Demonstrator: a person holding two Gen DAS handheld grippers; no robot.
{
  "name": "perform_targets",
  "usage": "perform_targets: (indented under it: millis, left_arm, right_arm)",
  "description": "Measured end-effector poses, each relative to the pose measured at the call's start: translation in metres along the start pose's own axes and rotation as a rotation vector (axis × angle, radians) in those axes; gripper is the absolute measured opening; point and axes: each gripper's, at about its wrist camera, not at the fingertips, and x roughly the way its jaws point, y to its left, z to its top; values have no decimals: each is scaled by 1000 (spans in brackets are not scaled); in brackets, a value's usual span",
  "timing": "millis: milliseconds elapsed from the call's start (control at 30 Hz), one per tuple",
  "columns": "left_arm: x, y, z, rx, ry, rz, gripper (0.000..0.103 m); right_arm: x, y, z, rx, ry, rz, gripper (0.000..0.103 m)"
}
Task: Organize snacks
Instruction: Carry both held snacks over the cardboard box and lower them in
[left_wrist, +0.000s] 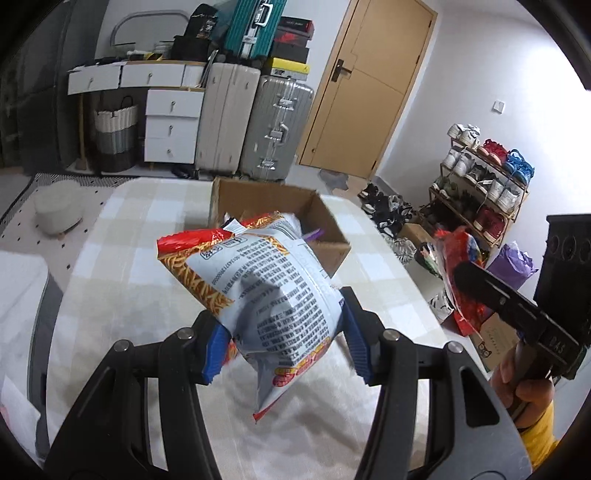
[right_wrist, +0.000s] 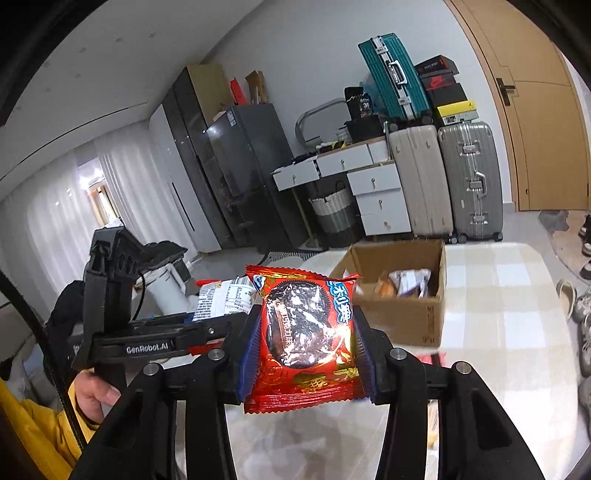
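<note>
Crinkly white-and-red noodle-snack bag (left_wrist: 266, 291), back side with printed text facing the camera, is clamped between the blue pads of the left gripper (left_wrist: 284, 347) and held in the air above the near part of the tabletop, short of the box. Shiny red foil packet with a dark round cookie picture (right_wrist: 306, 332) is pinched between the pads of the right gripper (right_wrist: 306, 354), also airborne, no contact with the table. Both tools closed on their loads.

Open brown cardboard box (right_wrist: 402, 317) sits toward the far edge of the table covered in a pale checked cloth (right_wrist: 509, 302). Inside it are a few wrapped snacks (right_wrist: 406, 282), an orange one and purple-white ones; exact count unclear, partly hidden by the box wall.

Progress judgement: partly done, some snacks boxed, two in transit. A bit of red just beside the box's near wall may be another packet, too blurred to confirm. Left to do: carry both bags over the box rim, release, then collect any leftovers.
</note>
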Motion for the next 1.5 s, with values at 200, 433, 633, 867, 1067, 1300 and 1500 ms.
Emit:
perform_targets:
  millis: [200, 433, 633, 867, 1067, 1300, 1500]
  left_arm:
    - [5, -9, 37, 44, -14, 12, 51]
    - [31, -11, 93, 56, -29, 42, 51]
    - [69, -6, 131, 56, -14, 70, 51]
    - [140, 1, 173, 64, 40, 78, 51]
    - [207, 7, 195, 60, 99, 79, 51]
    - [278, 17, 194, 58, 167, 82, 51]
    - [312, 28, 184, 42, 190, 79, 51]
  right_arm:
    - [12, -6, 43, -25, -19, -24, 45]
    - [46, -31, 89, 52, 2, -2, 45]
    - [84, -59, 113, 83, 22, -44, 45]
    - [131, -92, 123, 86, 78, -85, 45]
    - [174, -121, 121, 97, 145, -113, 45]
    - [213, -146, 107, 122, 209, -123, 45]
    - [224, -156, 95, 138, 234, -130, 46]
